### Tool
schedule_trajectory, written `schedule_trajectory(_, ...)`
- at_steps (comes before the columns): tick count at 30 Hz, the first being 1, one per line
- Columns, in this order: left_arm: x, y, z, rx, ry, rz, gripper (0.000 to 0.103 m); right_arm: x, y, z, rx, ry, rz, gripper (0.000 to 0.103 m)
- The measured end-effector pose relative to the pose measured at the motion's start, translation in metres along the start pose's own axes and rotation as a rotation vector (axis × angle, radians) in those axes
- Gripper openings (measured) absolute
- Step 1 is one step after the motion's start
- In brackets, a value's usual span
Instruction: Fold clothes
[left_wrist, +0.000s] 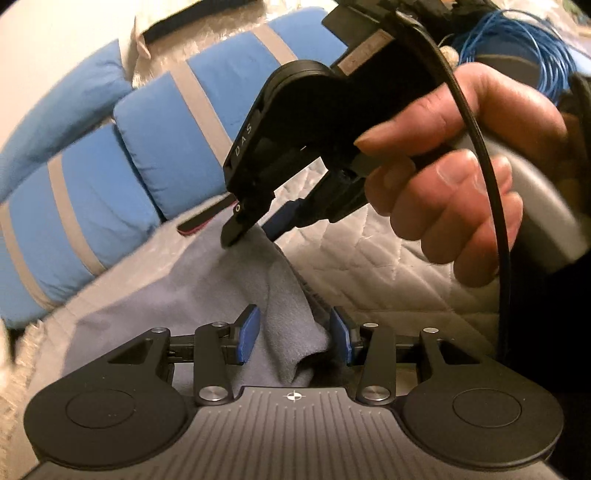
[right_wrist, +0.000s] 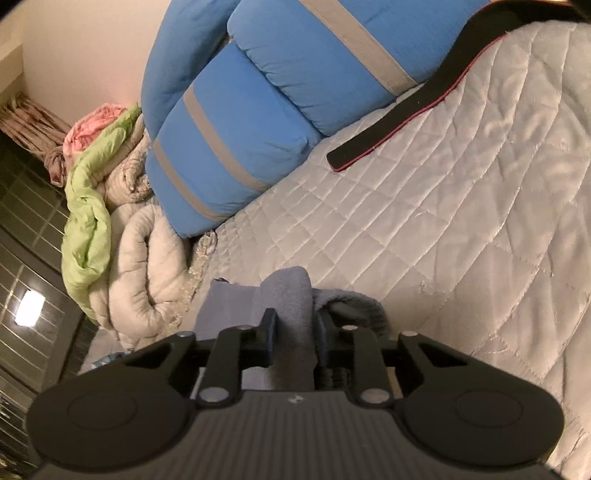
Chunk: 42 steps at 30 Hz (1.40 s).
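Quilted pale bedding (right_wrist: 461, 206) covers the bed, with blue cushions (right_wrist: 236, 147) stacked behind. On it lies a soft grey fleece garment (left_wrist: 166, 295), light and floppy, likely to sag and bunch unless taken by an edge or corner. The left gripper (left_wrist: 293, 339) has a raised fold between its blue pads (left_wrist: 248, 334), seemingly pinched. The right gripper (right_wrist: 293, 338) is clamped on another bunched ridge.
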<state>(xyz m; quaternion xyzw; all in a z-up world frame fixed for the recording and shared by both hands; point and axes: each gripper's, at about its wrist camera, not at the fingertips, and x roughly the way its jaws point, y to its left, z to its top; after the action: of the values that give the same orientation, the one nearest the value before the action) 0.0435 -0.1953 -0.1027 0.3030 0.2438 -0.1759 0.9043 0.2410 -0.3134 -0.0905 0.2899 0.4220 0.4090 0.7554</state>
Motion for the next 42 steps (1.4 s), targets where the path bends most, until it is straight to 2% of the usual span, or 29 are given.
schedule_trajectory(1, -0.001, 0.000, 0.001, 0.008, -0.002, 0.007, 0.023, -0.001, 0.000, 0.000, 0.001, 0.002, 0.006, 0.041)
schedule_trajectory(2, -0.001, 0.001, 0.002, 0.011, 0.001, 0.006, 0.021, -0.002, 0.000, 0.000, 0.002, 0.004, 0.014, 0.047)
schedule_trajectory(3, -0.001, 0.003, 0.002, 0.004, 0.004, 0.000, 0.019, -0.005, 0.001, -0.002, 0.001, 0.004, 0.029, 0.064)
schedule_trajectory(4, -0.002, 0.006, 0.003, -0.008, 0.005, -0.008, 0.017, -0.008, 0.001, -0.003, -0.001, 0.005, 0.044, 0.075)
schedule_trajectory(6, -0.005, 0.012, 0.004, -0.030, 0.004, -0.016, 0.017, -0.013, 0.002, -0.006, -0.004, 0.006, 0.074, 0.079)
schedule_trajectory(11, -0.012, 0.020, 0.005, -0.041, -0.008, -0.025, 0.016, -0.019, 0.000, -0.016, 0.038, 0.060, 0.100, 0.079)
schedule_trajectory(14, -0.012, 0.020, 0.003, -0.034, -0.017, -0.025, 0.017, -0.007, 0.003, -0.020, 0.038, 0.149, 0.112, 0.078)
schedule_trajectory(15, -0.012, 0.019, 0.002, -0.029, -0.021, -0.023, 0.017, -0.003, 0.004, -0.022, 0.037, 0.179, 0.116, 0.065)
schedule_trajectory(16, -0.012, 0.018, 0.002, -0.020, -0.026, -0.018, 0.019, 0.001, 0.004, -0.023, 0.043, 0.208, 0.115, 0.044)
schedule_trajectory(17, -0.012, 0.016, 0.001, -0.006, -0.029, -0.015, 0.019, 0.008, 0.000, -0.024, 0.068, 0.231, 0.101, 0.038)
schedule_trajectory(18, -0.012, 0.013, 0.000, 0.011, -0.025, -0.014, 0.022, 0.013, -0.005, -0.024, 0.105, 0.241, 0.099, 0.022)
schedule_trajectory(19, -0.013, 0.008, -0.002, 0.042, -0.034, -0.001, 0.032, 0.014, -0.012, -0.023, 0.147, 0.249, 0.103, 0.019)
schedule_trajectory(20, -0.015, 0.001, -0.004, 0.084, -0.052, 0.021, 0.043, 0.015, -0.018, -0.023, 0.188, 0.257, 0.113, 0.019)
schedule_trajectory(22, -0.018, -0.012, -0.009, 0.164, -0.090, 0.057, 0.052, 0.014, -0.027, -0.022, 0.252, 0.259, 0.167, 0.018)
schedule_trajectory(26, -0.014, -0.031, -0.015, 0.289, -0.121, 0.117, 0.052, 0.014, -0.033, -0.023, 0.302, 0.269, 0.223, 0.018)
schedule_trajectory(31, -0.007, -0.034, -0.014, 0.311, -0.140, 0.217, 0.049, 0.014, -0.043, -0.023, 0.390, 0.276, 0.296, 0.018)
schedule_trajectory(34, -0.003, -0.040, -0.016, 0.361, -0.147, 0.264, 0.049, 0.014, -0.048, -0.022, 0.434, 0.272, 0.347, 0.018)
schedule_trajectory(36, 0.003, -0.047, -0.018, 0.412, -0.157, 0.305, 0.049, 0.014, -0.048, -0.022, 0.441, 0.273, 0.350, 0.018)
schedule_trajectory(37, 0.007, -0.051, -0.020, 0.434, -0.164, 0.330, 0.043, 0.015, -0.049, -0.022, 0.441, 0.274, 0.346, 0.018)
schedule_trajectory(38, 0.009, -0.053, -0.021, 0.450, -0.169, 0.354, 0.027, 0.015, -0.049, -0.022, 0.442, 0.272, 0.344, 0.018)
schedule_trajectory(40, 0.008, -0.056, -0.024, 0.476, -0.181, 0.380, 0.017, 0.013, -0.049, -0.021, 0.438, 0.261, 0.344, 0.021)
schedule_trajectory(42, 0.006, -0.057, -0.028, 0.508, -0.195, 0.390, 0.013, 0.010, -0.047, -0.020, 0.414, 0.239, 0.319, 0.021)
